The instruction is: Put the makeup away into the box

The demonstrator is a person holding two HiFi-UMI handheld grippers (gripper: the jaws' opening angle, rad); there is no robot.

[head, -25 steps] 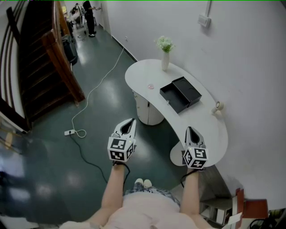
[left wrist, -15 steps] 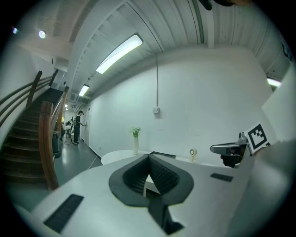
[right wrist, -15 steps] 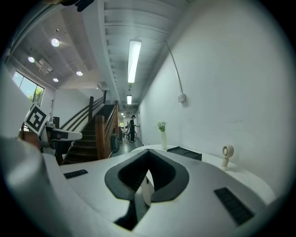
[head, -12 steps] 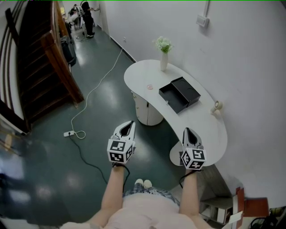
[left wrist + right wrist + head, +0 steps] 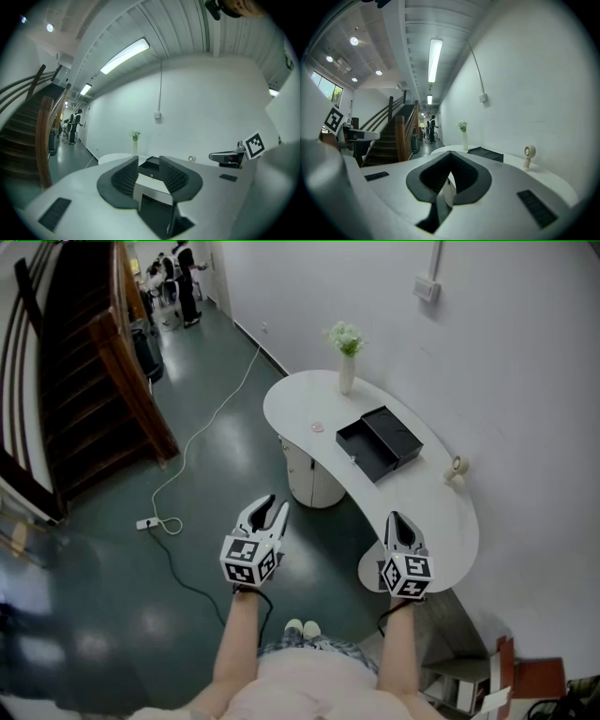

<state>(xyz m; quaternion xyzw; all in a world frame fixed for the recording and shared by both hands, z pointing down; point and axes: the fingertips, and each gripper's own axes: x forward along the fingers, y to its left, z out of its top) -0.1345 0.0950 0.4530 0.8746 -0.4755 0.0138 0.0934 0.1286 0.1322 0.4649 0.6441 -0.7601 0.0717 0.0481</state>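
Note:
An open black box (image 5: pixel 380 442) lies on the curved white table (image 5: pixel 441 521), with a small pink item (image 5: pixel 318 427) to its left. Both grippers hang in the air short of the table's near end, well away from the box. My left gripper (image 5: pixel 275 506) is over the floor, and its jaws are opening with nothing between them; in the left gripper view (image 5: pixel 149 161) the box shows far off through the gap. My right gripper (image 5: pixel 397 517) is by the table's near edge, shut and empty (image 5: pixel 449 157). The box (image 5: pixel 486 153) lies ahead of it.
A white vase with flowers (image 5: pixel 346 357) stands at the table's far end. A small round cream object on a stand (image 5: pixel 457 467) is near the wall. A wooden staircase (image 5: pixel 112 362) rises at left. A white cable with a power strip (image 5: pixel 145 519) crosses the floor. People (image 5: pixel 187 277) stand far down the corridor.
The left gripper's jaws, shut in the earlier frames, have parted. Both hands have stayed where they were.

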